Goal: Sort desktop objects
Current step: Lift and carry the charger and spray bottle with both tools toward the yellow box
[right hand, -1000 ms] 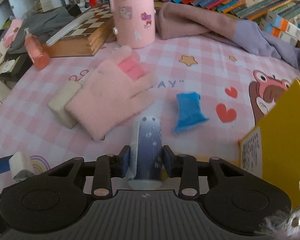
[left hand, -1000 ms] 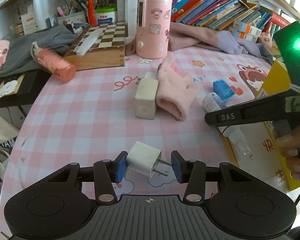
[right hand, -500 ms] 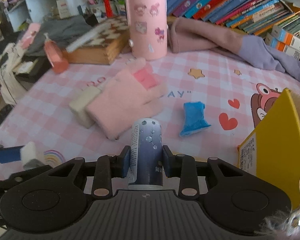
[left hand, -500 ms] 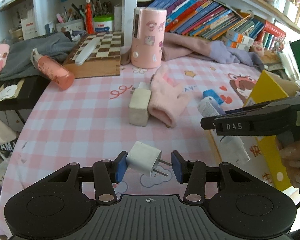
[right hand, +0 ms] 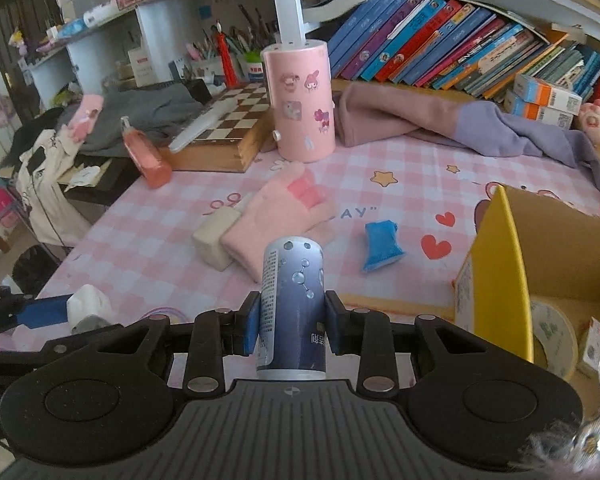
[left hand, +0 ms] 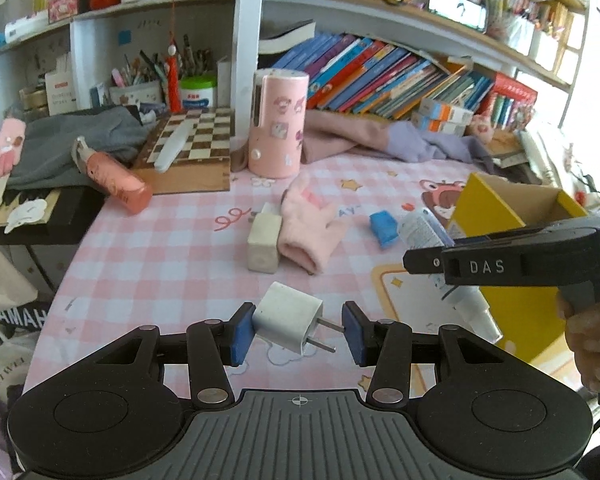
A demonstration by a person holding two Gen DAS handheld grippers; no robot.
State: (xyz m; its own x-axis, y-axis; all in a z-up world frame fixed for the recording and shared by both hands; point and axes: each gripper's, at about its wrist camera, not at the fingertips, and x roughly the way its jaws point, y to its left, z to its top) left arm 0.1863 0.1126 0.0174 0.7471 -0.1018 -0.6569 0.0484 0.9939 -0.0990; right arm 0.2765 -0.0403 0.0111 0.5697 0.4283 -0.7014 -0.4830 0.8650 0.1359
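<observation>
Both loads lifted: left gripper clamps charger, right gripper clamps bottle; box at 3 o'clock, glove unsorted.

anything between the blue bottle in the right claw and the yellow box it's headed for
Nothing visible does. The bottle is held off the table, and the yellow box stands open just to its right, with only bare tablecloth between them.
</observation>
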